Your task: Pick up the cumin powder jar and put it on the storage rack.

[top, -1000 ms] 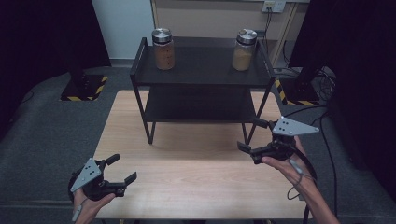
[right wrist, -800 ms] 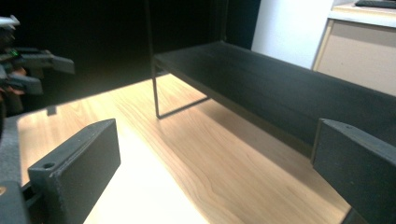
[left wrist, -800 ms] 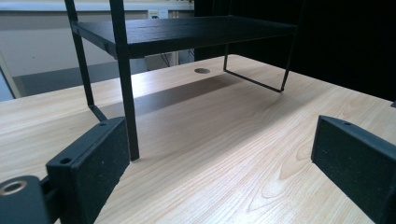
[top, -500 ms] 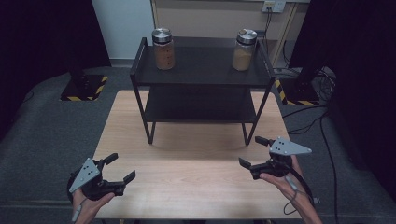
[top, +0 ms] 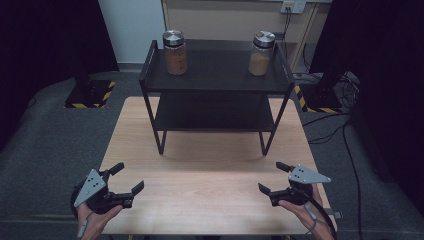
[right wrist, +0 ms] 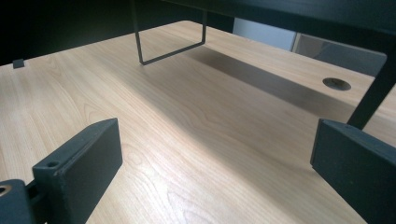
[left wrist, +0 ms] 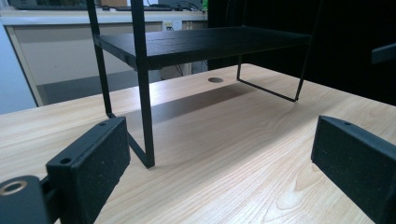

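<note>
Left hand-held gripper (top: 127, 179): lower left of the high view, held in a hand over the near corner of the worktop (top: 210, 195); jaws spread wide, nothing between them. In the left gripper view (left wrist: 219, 154), two black pads at lower left and lower right of the frame, bare wood grain between.

Right hand-held gripper (top: 272, 177): lower right of the high view, held in a hand near the worktop's right edge; jaws parted, gripping nothing. In the right gripper view (right wrist: 215, 154), pads well apart at the bottom corners, pale wood between.

Black two-tier shelf rack (top: 216, 107): centre of the high view, standing on the far half of the worktop, well apart from both grippers. Front leg (left wrist: 142, 88) at left centre of the left gripper view.

Left jar (top: 175, 52): upper centre-left, upright on the rack's top shelf, metal lid, reddish-brown contents.

Right jar (top: 262, 53): upper centre-right, upright on the same shelf, metal lid, paler tan contents.

Round cable hole (right wrist: 336, 83): right of the right gripper view, set in the worktop.
</note>
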The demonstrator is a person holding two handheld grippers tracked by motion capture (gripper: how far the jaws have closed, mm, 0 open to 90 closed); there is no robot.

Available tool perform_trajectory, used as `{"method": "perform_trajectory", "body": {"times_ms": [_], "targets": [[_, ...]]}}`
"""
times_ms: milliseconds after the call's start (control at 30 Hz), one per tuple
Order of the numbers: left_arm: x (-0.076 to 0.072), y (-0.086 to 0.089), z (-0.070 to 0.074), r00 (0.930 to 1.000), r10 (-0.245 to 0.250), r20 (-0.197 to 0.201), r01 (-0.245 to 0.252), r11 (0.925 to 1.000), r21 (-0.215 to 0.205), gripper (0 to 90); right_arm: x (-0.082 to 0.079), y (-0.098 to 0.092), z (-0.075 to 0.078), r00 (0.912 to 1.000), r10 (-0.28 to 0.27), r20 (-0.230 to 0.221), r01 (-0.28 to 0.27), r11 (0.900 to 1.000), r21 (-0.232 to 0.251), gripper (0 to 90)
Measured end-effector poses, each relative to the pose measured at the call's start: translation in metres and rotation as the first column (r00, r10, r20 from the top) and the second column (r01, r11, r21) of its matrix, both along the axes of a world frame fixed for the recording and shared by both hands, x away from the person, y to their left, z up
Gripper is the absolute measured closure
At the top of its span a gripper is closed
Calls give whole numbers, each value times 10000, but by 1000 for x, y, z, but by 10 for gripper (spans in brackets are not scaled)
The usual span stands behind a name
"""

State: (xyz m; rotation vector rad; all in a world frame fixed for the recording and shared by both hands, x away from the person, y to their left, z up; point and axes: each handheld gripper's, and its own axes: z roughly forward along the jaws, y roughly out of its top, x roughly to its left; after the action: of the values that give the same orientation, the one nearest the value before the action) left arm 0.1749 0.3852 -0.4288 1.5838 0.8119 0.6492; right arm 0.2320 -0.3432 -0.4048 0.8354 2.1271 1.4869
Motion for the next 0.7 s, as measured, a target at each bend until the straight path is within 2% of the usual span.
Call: {"method": "perform_trajectory", "body": {"times_ms": [133, 333, 700], "targets": [[-2, -1, 0, 9998, 166, 71, -166, 9999, 4, 32, -5, -3, -6, 9999, -112, -11, 112, 9999, -67, 28], [-5, 0, -1, 9991, 385, 182, -384, 9992, -84, 32, -13, -8, -9, 9995, -282, 170, 280, 9996, 90, 27], [-10, 5, -3, 9960, 863, 241, -856, 9959, -306, 33, -37, -27, -14, 9927, -1130, 415, 1106, 9922, 576, 32]]}}
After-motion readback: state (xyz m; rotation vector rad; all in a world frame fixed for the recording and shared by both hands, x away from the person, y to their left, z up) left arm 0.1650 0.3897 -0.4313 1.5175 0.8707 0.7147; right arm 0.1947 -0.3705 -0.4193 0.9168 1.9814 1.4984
